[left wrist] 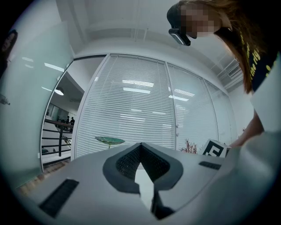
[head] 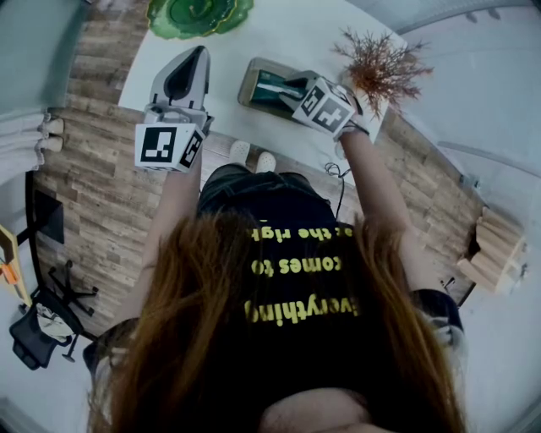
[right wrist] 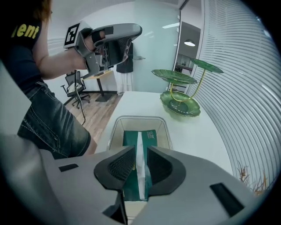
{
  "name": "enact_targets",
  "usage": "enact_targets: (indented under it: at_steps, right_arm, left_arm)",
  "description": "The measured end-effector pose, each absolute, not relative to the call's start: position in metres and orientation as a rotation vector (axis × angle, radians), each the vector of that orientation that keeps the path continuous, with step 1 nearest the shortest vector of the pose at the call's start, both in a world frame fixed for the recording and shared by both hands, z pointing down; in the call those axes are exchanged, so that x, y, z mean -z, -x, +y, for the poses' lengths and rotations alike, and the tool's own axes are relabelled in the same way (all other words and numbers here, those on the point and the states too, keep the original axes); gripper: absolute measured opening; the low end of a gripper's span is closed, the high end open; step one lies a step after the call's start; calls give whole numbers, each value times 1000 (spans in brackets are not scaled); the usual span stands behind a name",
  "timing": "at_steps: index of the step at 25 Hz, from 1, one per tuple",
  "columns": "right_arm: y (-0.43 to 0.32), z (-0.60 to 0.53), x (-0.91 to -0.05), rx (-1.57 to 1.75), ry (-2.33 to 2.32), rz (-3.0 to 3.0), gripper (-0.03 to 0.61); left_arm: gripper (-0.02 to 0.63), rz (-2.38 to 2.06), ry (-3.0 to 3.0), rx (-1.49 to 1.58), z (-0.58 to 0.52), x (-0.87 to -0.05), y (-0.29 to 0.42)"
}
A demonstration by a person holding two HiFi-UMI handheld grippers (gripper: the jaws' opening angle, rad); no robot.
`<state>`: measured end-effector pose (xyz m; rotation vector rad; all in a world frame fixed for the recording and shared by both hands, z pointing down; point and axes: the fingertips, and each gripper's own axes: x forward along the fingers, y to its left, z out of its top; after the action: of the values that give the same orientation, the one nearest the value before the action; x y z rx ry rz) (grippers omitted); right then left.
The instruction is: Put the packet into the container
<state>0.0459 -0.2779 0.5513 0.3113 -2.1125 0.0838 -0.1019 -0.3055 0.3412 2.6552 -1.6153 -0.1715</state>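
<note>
A clear container (head: 251, 76) stands near the front edge of the white table (head: 304, 30). A green packet (head: 272, 87) with a white strip lies inside it. In the right gripper view the packet (right wrist: 151, 136) rests flat on the floor of the container (right wrist: 115, 127). My right gripper (right wrist: 140, 151) hangs just above it, tilted down, with a narrow gap between its jaws and nothing in that gap. In the head view the right gripper (head: 293, 84) is over the container's right end. My left gripper (head: 200, 52) is held up level to the left, shut and empty, away from the container.
A green leaf-shaped dish (head: 199, 15) stands at the table's far side, and shows on a stand (right wrist: 180, 103) beyond the container. A dried reddish plant (head: 380, 63) is at the table's right end. The table's front edge borders wooden floor (head: 101, 194). Window blinds (left wrist: 131, 110) run behind the table.
</note>
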Motion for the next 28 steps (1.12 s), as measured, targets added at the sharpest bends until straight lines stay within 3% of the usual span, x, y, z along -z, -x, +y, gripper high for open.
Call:
enact_targets:
  at_steps: [16,28]
  right_arm:
    - [-51,-283,-540,-137,-471,-2184,21]
    - [-61,-316,-475,-260,-882,-2513,18]
  left_arm:
    - [0,-1601,-2670,165,-302,-339,96]
    - [0,-1595,-2678,168,-302,-335,93]
